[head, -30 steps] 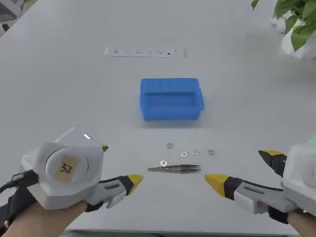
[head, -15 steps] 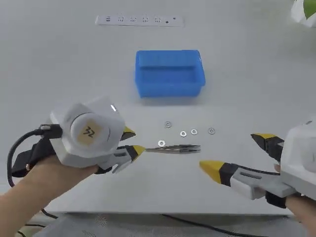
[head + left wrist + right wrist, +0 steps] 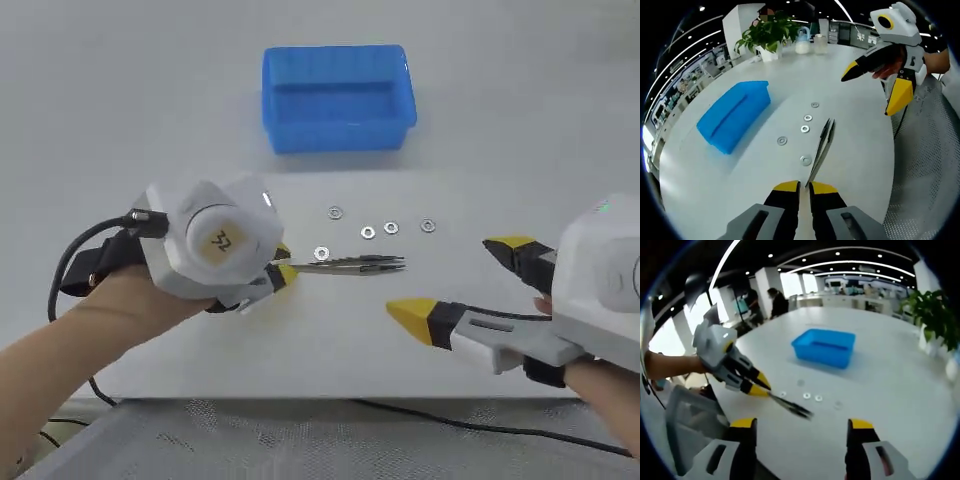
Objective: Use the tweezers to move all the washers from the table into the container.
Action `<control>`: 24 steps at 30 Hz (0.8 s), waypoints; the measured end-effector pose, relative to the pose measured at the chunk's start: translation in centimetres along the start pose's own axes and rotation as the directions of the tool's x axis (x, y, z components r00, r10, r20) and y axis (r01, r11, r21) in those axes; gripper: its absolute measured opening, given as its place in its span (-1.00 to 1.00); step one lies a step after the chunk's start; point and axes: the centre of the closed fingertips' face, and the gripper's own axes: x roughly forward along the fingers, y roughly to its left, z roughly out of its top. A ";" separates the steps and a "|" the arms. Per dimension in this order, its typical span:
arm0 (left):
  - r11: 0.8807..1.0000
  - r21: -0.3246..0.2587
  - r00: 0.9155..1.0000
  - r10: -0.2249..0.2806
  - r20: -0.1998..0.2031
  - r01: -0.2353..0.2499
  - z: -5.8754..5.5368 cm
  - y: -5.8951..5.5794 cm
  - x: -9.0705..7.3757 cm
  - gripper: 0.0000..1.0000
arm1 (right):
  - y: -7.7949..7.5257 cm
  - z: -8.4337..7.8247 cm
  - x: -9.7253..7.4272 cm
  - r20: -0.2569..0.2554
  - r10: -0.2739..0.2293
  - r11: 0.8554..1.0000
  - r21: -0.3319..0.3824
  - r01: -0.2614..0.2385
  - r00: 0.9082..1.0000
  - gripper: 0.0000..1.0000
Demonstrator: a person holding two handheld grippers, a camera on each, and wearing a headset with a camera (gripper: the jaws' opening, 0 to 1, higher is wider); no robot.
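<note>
Slim metal tweezers (image 3: 352, 264) lie on the white table in front of me. My left gripper (image 3: 284, 270) is shut on their left end, and in the left gripper view the tweezers (image 3: 821, 146) run forward from between the nearly touching jaws of that gripper (image 3: 805, 187). Several small washers (image 3: 368, 232) are scattered just beyond the tweezers, one washer (image 3: 806, 160) right beside them. The blue container (image 3: 338, 85) stands farther back. My right gripper (image 3: 455, 280) hovers open to the right of the tweezers, holding nothing. The right gripper view shows its own jaws (image 3: 801, 425) wide apart, facing the tweezers (image 3: 791, 408).
The table's near edge (image 3: 300, 398) runs just below both grippers, with a metal mesh surface beneath it. A black cable (image 3: 75, 262) trails from the left gripper. Potted plants (image 3: 771, 35) stand at the table's far end.
My left gripper has moved right to the tweezers' end and gone from open to shut on it. The right gripper has edged slightly left. The head camera has moved, shifting the scene upward.
</note>
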 end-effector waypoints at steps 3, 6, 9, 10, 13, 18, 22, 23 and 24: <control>0.999 0.016 1.000 -0.028 -0.001 0.028 0.0 -0.5 0.0 -1.00 | 0.4 0.2 0.3 0.002 0.023 1.000 -0.006 -0.023 1.000 0.40; 0.999 0.031 0.999 -0.044 -0.007 0.044 0.0 -1.0 -0.2 -1.00 | 1.0 0.4 0.6 0.001 0.050 0.999 -0.021 -0.050 0.999 0.33; 0.997 0.058 0.998 -0.058 0.003 0.058 0.5 -1.5 -0.9 -1.00 | 1.8 0.8 0.7 0.005 0.081 0.996 -0.044 -0.081 0.997 0.23; 0.996 0.067 0.998 -0.060 0.002 0.059 0.7 -1.7 -1.2 -1.00 | 1.9 0.8 0.7 0.006 0.086 0.995 -0.053 -0.085 0.996 0.17; 0.994 0.094 0.998 -0.062 0.005 0.061 1.6 -2.2 -2.2 -1.00 | 2.4 0.9 1.1 0.002 0.097 0.992 -0.085 -0.097 0.995 0.08; 0.994 0.094 0.997 -0.063 0.037 0.060 3.8 -2.8 -4.1 -1.00 | 3.5 0.8 1.8 -0.025 0.131 0.976 -0.170 -0.134 0.991 -0.11; 0.992 0.117 0.996 -0.061 0.066 0.053 5.5 -3.3 -5.4 -1.00 | 3.7 0.7 2.8 -0.039 0.143 0.963 -0.227 -0.148 0.989 -0.20; 0.990 0.128 0.996 -0.062 0.072 0.052 5.8 -3.4 -5.6 -1.00 | 3.6 0.6 3.1 -0.041 0.144 0.963 -0.225 -0.150 0.989 -0.20; 0.989 0.138 0.995 -0.063 0.077 0.052 6.3 -3.5 -5.9 -1.00 | 3.6 0.5 3.5 -0.054 0.158 0.960 -0.225 -0.166 0.986 -0.22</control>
